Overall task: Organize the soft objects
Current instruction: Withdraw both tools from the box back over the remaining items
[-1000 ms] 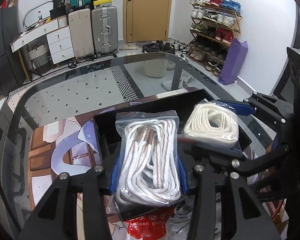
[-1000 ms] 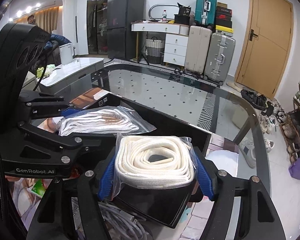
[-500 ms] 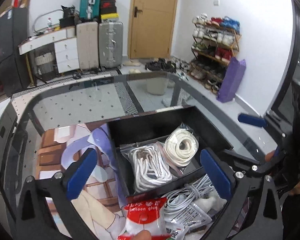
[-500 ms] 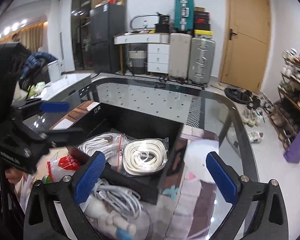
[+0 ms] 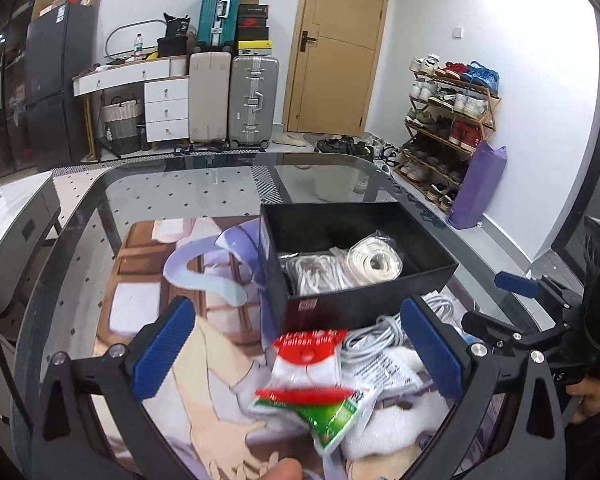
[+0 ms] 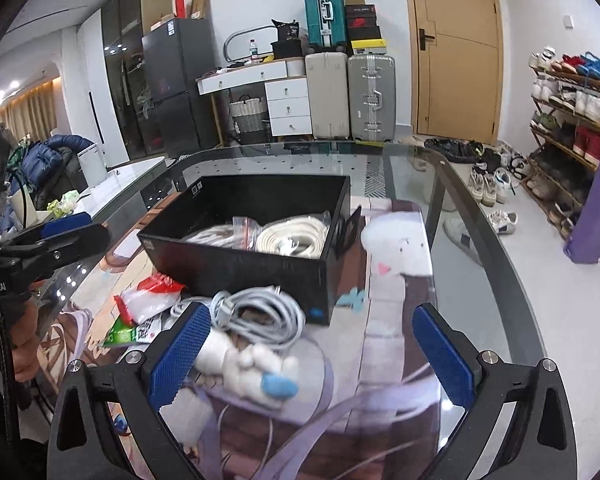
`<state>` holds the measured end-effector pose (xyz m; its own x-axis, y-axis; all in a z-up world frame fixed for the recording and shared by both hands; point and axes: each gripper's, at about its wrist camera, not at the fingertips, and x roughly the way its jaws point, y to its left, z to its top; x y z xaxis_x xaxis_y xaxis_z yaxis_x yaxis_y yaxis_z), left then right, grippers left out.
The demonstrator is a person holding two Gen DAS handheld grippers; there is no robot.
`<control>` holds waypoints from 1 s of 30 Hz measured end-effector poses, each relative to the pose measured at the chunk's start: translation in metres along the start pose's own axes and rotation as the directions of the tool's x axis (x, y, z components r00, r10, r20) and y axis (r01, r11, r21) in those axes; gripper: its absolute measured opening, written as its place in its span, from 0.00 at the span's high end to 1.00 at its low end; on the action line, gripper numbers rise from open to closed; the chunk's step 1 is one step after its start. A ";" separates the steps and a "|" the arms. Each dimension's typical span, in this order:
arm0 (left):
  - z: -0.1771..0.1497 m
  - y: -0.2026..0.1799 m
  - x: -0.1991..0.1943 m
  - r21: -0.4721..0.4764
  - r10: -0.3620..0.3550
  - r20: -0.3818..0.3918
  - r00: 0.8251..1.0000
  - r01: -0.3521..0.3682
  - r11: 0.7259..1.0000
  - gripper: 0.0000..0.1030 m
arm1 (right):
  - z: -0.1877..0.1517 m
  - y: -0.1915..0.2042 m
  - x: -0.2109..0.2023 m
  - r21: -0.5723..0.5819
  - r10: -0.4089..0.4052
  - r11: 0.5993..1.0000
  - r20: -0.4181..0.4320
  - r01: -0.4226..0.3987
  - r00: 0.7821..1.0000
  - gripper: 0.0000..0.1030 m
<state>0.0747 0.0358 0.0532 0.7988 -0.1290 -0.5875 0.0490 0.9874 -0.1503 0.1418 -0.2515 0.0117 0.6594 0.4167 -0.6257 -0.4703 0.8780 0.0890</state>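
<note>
The left gripper (image 5: 300, 344) has its jaws spread wide with nothing pressed between the blue pads; seen through the gap, a red, white and green packet (image 5: 312, 380) lies on the printed mat (image 5: 152, 312), with a loose grey cable bundle (image 5: 374, 340) just beside it towards the right. The right gripper (image 6: 312, 348) also stands wide apart and holds nothing; between its fingers, lower down, a small white plush toy (image 6: 252, 364) with a blue patch lies on the mat, touching the grey cable coil, which sits against the near wall of the black box (image 6: 236, 268). The box rests on the mat on the glass table (image 5: 172, 184), set back from the table's near edge and towards its right side. Inside it, against the near wall, two clear bags lie side by side and touching: a bag of white rope with brownish flecks (image 5: 312, 276) on the left and a bag of coiled cream rope (image 5: 374, 264) on the right. The far half of the box floor is bare. A fingertip (image 5: 280, 470) shows at the bottom edge of the left wrist view. The far edge of the table is bare glass.
</note>
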 end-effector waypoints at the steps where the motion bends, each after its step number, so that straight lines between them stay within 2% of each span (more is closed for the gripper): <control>1: -0.003 0.002 -0.002 -0.003 0.003 0.000 1.000 -0.003 1.000 0.00 | -0.003 0.002 -0.001 0.002 -0.001 1.000 -0.004 0.001 1.000 0.01; 12: -0.033 0.009 -0.018 -0.007 0.022 0.000 1.000 -0.022 1.000 0.00 | -0.022 0.015 -0.010 0.022 -0.033 0.999 -0.050 0.035 0.998 0.01; 26: -0.058 0.005 -0.007 0.044 0.040 -0.025 0.999 -0.039 0.998 0.00 | -0.037 0.012 -0.010 0.066 -0.046 0.997 -0.080 0.051 0.996 0.01; 30: -0.063 0.006 -0.001 0.043 0.023 -0.038 0.999 -0.022 0.999 0.00 | -0.041 0.011 -0.003 0.073 -0.042 0.996 -0.094 0.049 0.995 0.01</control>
<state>0.0365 0.0357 0.0030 0.7765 -0.1093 -0.6205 0.0574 0.9930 -0.1032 0.1109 -0.2525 -0.0174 0.6208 0.3552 -0.6989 -0.3929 0.9124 0.1148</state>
